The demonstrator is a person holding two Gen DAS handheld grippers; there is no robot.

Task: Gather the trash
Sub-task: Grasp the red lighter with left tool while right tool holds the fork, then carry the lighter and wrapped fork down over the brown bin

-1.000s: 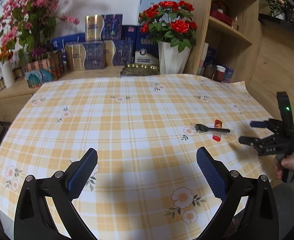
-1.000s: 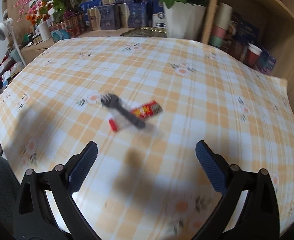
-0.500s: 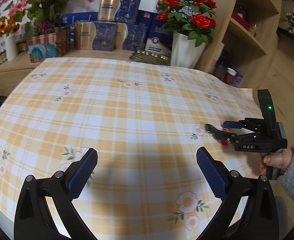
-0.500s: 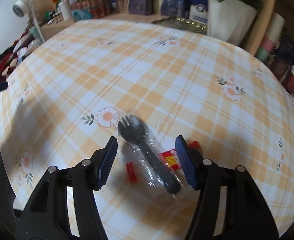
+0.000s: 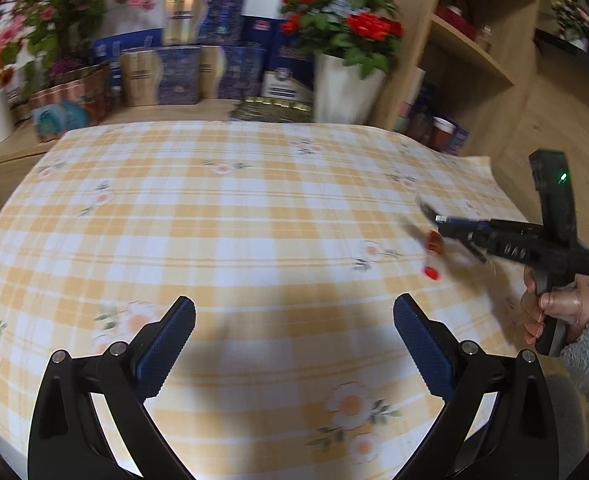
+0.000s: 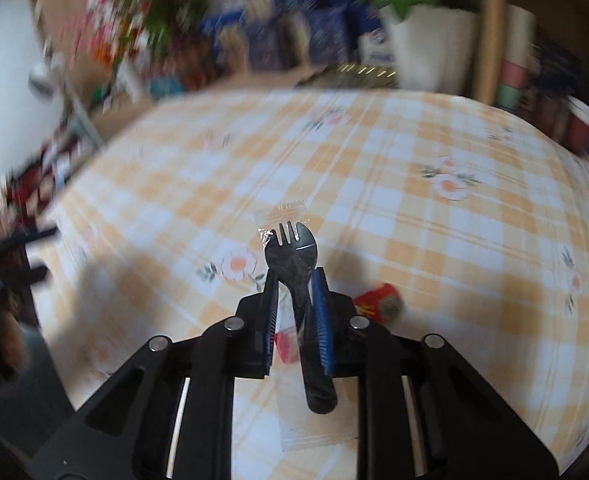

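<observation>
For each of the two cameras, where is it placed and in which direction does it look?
Left wrist: on the left claw, looking across the checked tablecloth toward the shelves; both its open fingers and the person's right hand show.
Right wrist: on the right claw, looking down its fingers, which are closing on the wrapped black spork.
Shared: tablecloth, red packet, white flowerpot.

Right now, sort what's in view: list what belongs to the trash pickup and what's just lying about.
For the job:
- wrapped black fork, between the closing jaws of the right hand-held gripper
- red wrapper on the tablecloth
- left hand-held gripper, open

Lying about:
- white pot of red roses
- blue boxes
- shelf cups
</observation>
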